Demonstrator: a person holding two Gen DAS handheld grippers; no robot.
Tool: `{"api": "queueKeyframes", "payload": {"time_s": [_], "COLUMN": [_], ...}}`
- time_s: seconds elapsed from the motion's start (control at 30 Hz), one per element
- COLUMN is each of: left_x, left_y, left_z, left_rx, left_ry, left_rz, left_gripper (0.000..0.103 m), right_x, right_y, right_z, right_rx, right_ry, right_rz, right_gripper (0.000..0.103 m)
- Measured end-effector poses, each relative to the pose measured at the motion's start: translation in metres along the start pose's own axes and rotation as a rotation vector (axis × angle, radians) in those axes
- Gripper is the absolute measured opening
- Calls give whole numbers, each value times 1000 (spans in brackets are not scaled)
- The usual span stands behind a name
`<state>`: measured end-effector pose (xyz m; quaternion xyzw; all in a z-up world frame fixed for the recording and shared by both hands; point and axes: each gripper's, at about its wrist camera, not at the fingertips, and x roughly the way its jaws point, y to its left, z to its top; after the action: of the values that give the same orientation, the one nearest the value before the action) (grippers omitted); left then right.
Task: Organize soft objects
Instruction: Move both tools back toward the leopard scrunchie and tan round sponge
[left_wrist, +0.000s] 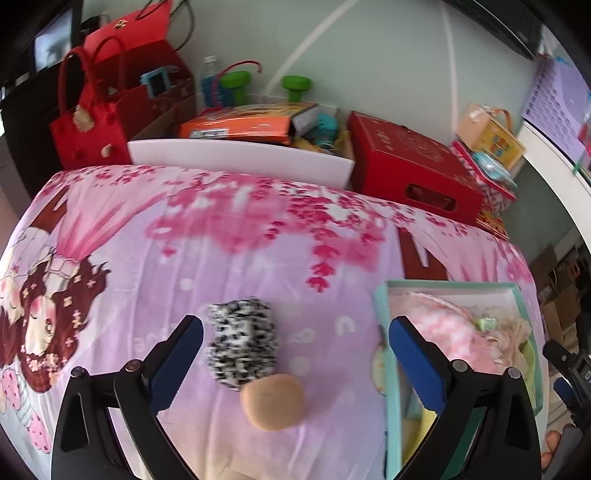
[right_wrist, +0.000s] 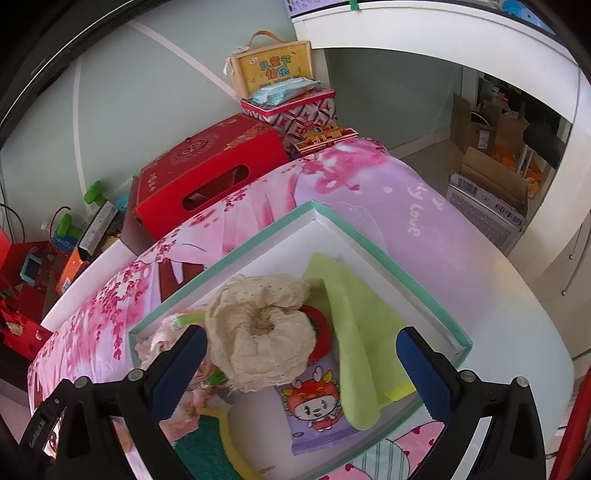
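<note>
A black-and-white spotted scrunchie (left_wrist: 242, 343) and a round tan sponge puff (left_wrist: 272, 400) lie on the pink printed blanket (left_wrist: 229, 243). My left gripper (left_wrist: 295, 332) hangs open above them, its blue pads wide apart around both. To their right stands a teal-rimmed white box (left_wrist: 391, 369) holding pink fluffy cloth (left_wrist: 443, 328). In the right wrist view my right gripper (right_wrist: 301, 341) is open over the same box (right_wrist: 369, 236). A cream lace scrunchie (right_wrist: 266, 332) lies loose between its pads, on a red ring (right_wrist: 325, 328), a green cloth (right_wrist: 351, 314) and a cartoon packet (right_wrist: 314, 406).
Behind the blanket stand a white bin (left_wrist: 240, 158) of boxes, a red carton (left_wrist: 413, 166), red bags (left_wrist: 88, 122) and a yellow case (right_wrist: 273, 70). Cardboard boxes (right_wrist: 487, 177) sit on the floor at right. The white table edge (right_wrist: 517, 314) curves beside the box.
</note>
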<state>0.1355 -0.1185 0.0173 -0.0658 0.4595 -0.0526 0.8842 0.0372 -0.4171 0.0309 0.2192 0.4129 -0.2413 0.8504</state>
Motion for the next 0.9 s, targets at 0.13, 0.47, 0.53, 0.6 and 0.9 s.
{"api": "queueKeyframes", "payload": {"time_s": [0.13,0.47,0.53,0.6,0.9], "left_x": [-9,-33,-37,-41,-50], "left_y": [22,82,92,100,138], "left_z": [4,9,7,5,-2], "left_rx": [-38,-130,-140,-157,-210], "left_ry": [-23,-52,-51,-56,-40], "left_rz": [34,122,134,136,155], "left_gripper": [101,101,101,101,101], "right_x": [-10,-37,-40,-42,-44], "right_y": [14,82,98,115,176], "right_z": [-1,-16,-22,-30,-69], "right_rx": [-32,-169,-196,-226,-378], "right_ry": [-13,-48,-46,-40,-7], "right_rz": [13,136,163,184,253], "right_gripper": [103,103,103,103,103]}}
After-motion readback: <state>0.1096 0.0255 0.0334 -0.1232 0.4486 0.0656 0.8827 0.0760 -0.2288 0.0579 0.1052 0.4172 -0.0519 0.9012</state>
